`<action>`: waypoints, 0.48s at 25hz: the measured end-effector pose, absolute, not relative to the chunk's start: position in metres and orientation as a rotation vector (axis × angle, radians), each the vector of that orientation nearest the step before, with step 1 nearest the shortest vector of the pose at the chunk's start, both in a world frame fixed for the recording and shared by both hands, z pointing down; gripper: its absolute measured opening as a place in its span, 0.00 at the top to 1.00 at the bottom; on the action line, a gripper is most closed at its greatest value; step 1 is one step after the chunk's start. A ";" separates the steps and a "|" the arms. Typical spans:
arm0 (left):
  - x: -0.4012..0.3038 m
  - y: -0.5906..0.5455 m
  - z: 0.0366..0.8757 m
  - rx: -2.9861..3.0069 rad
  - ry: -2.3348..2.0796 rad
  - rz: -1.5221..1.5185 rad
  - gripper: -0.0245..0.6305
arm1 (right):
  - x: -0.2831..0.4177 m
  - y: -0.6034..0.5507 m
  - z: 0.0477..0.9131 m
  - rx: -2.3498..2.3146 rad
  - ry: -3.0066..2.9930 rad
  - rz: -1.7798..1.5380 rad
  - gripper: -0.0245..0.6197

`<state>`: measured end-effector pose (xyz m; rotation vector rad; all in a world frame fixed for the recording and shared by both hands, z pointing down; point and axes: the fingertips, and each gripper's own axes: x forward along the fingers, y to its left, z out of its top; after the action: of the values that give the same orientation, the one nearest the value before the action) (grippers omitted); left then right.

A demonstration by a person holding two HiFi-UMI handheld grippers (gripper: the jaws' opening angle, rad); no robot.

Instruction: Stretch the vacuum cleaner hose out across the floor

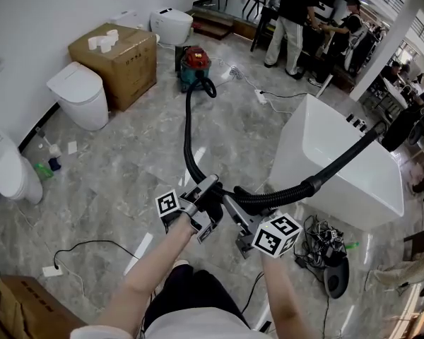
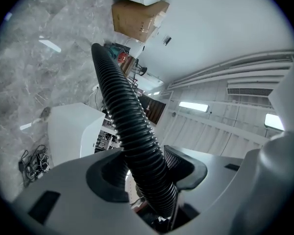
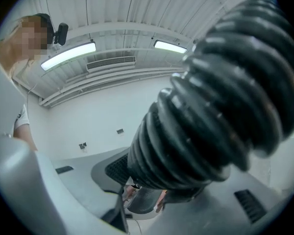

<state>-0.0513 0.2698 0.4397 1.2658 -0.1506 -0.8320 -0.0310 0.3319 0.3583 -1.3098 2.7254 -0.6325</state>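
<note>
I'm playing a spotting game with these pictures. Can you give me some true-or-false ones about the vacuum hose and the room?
1. Both grippers are holding the black hose. True: the left gripper and the right gripper are each closed on the hose.
2. The vacuum cleaner is sitting inside the bathtub. False: the vacuum cleaner stands on the floor beside the cardboard box, well away from the bathtub.
3. White paper rolls sit on top of the cardboard box. True: the paper rolls are on its lid.
4. The whole hose lies flat on the floor. False: it is lifted at the grippers, and its other end runs up over the bathtub.
</note>
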 end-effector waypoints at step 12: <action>-0.062 0.253 0.419 1.302 -0.136 -0.921 0.67 | -0.035 0.344 0.395 -1.422 2.900 -0.590 0.66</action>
<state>-0.0616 0.2531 0.4185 1.3015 -0.1358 -0.9205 -0.0346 0.3440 0.3953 -1.4218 2.9000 -0.5902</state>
